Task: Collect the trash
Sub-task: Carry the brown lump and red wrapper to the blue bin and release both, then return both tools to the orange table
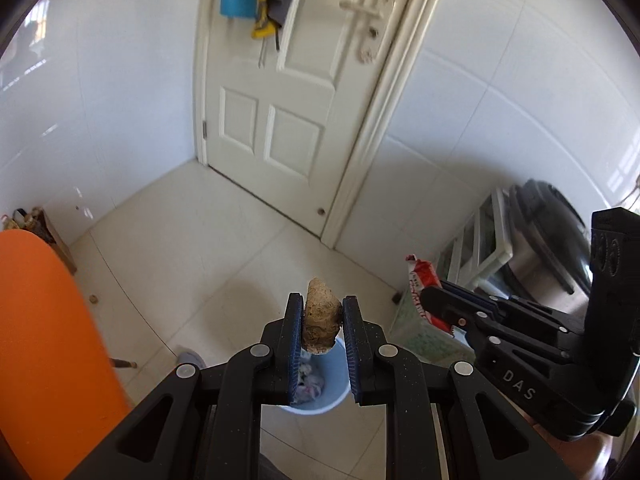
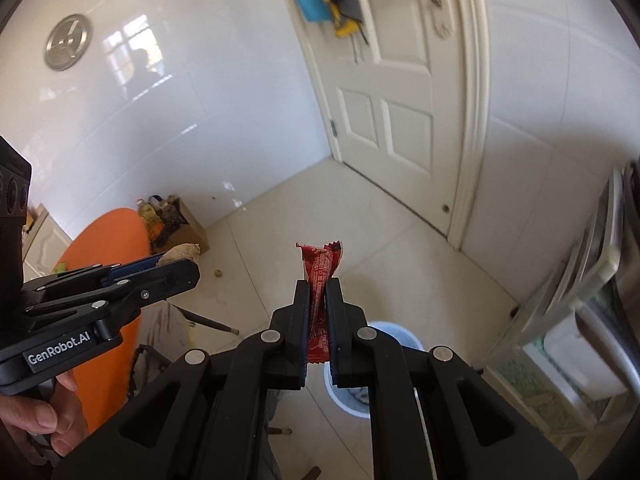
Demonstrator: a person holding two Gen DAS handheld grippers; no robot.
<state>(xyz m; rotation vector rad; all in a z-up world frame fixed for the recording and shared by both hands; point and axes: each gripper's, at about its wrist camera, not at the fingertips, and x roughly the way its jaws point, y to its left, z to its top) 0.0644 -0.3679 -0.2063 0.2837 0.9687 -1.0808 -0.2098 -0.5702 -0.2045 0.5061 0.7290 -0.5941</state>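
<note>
My left gripper (image 1: 321, 312) is shut on a tan, lumpy scrap of trash (image 1: 320, 320), held above a pale blue bin (image 1: 320, 384) that has crumpled paper inside. In the right wrist view that same left gripper (image 2: 176, 262) comes in from the left with the tan scrap (image 2: 185, 253) at its tips, a hand (image 2: 36, 424) around its handle. My right gripper (image 2: 318, 292) is shut on a red snack wrapper (image 2: 320, 280), which sticks up past the pads. The blue bin (image 2: 396, 338) lies below and slightly right of it. The left wrist view catches the right gripper (image 1: 432, 300) with the red wrapper (image 1: 420, 284).
A round orange tabletop (image 1: 44, 340) fills the left side. A cardboard box of clutter (image 2: 176, 220) stands by the tiled wall. A white panelled door (image 1: 288, 92) is ahead, with cloths hanging on it. A white rack with a dark appliance (image 1: 548, 232) stands at the right. A small brown scrap (image 2: 218, 273) lies on the floor tiles.
</note>
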